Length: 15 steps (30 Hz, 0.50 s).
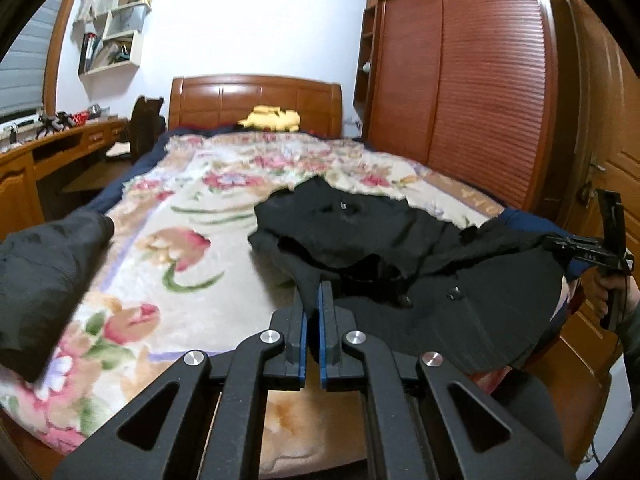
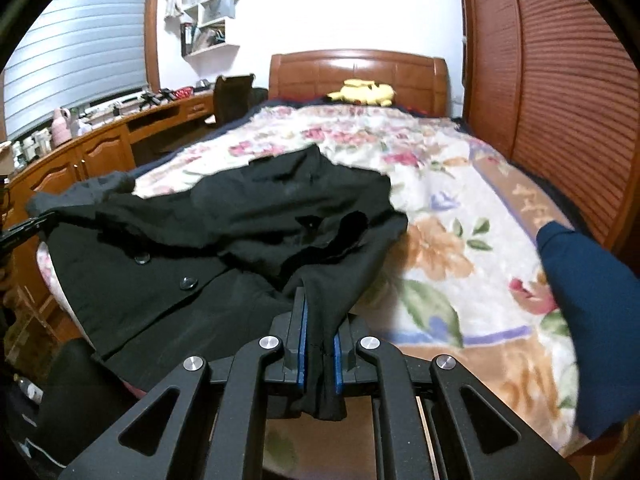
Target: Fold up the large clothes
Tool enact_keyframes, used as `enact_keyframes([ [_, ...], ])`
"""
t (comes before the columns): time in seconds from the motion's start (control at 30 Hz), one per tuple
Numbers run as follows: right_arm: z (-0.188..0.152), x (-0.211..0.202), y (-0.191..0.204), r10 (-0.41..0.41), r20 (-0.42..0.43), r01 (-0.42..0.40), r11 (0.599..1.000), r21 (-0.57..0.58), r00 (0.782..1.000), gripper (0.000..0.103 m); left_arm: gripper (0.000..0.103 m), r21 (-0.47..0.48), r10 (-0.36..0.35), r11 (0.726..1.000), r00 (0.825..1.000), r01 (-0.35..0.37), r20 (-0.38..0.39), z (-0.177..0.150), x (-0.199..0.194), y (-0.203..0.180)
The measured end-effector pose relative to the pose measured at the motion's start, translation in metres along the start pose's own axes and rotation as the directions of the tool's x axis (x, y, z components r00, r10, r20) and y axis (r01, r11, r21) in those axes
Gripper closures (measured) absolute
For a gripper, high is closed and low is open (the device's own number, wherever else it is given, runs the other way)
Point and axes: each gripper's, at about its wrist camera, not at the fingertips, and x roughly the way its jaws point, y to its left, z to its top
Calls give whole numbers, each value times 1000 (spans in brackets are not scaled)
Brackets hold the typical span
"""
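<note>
One black buttoned cloth coat (image 1: 400, 240) lies crumpled at the foot end of the bed's floral fleece blanket (image 1: 192, 216). Left hand-held gripper (image 1: 314, 292) is closed on a coat edge. Right hand-held gripper (image 2: 318, 312) is clamped on a fold of the same coat. Yellow plush toy (image 1: 270, 118) rests against the wooden headboard (image 1: 256, 98).

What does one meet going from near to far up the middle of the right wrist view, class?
right gripper → black coat → floral blanket → yellow plush toy → wooden headboard
</note>
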Motion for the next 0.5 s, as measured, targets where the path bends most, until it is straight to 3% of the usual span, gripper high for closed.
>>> enact_keyframes([
  [0.5, -11, -73, 15, 40, 111, -35, 998, -45, 993, 94, 99, 41, 4, 999, 991, -10, 132, 21, -76, -1],
])
